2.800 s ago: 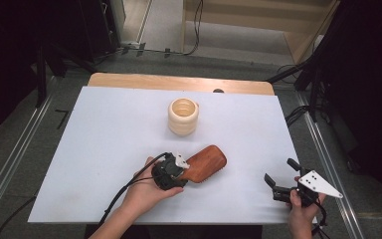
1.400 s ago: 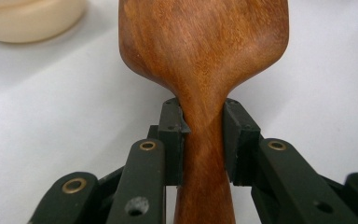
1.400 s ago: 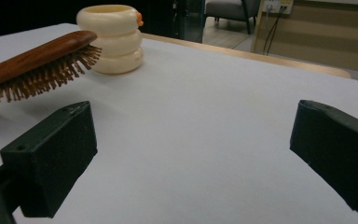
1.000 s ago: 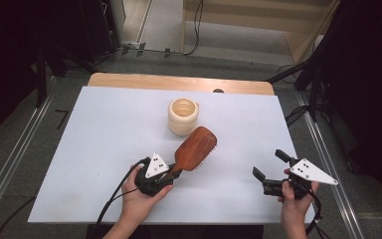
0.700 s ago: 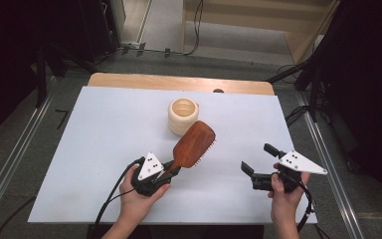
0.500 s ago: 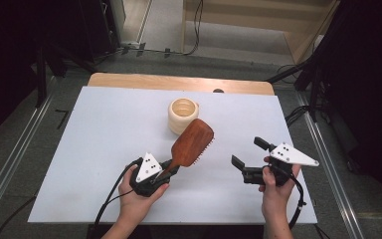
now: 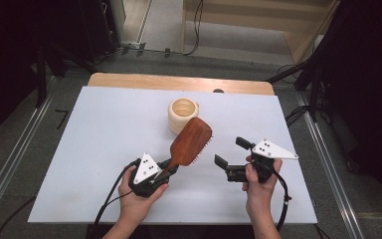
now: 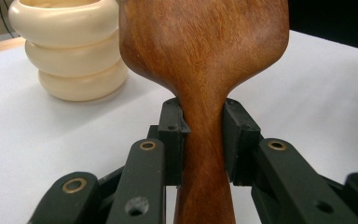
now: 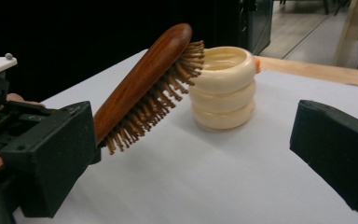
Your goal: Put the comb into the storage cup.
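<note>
A brown wooden hairbrush (image 7: 191,141) is held off the table, its head tilted up and away toward a cream ribbed cup (image 7: 180,121). My left gripper (image 7: 169,167) is shut on the brush's narrow handle. In the left gripper view both pads (image 8: 173,135) press the handle of the hairbrush (image 8: 205,60), with the cup (image 8: 74,51) behind at the left. My right gripper (image 7: 232,152) stands open to the right of the brush, with nothing between its jaws. The right gripper view shows the hairbrush (image 9: 144,74) with its bristles facing down and right, close to the cup (image 9: 223,88), and the gripper (image 9: 205,154) itself wide open.
A white sheet (image 7: 104,139) covers the table, and a strip of bare wood (image 7: 179,82) shows along the far edge. Metal rails (image 7: 328,169) run along both sides. Cables trail from both grippers toward the near edge.
My right gripper has moved left toward the brush and slightly up, still open. The left gripper earlier lifted the brush off the table and swung its head toward the cup; lately it has stayed put.
</note>
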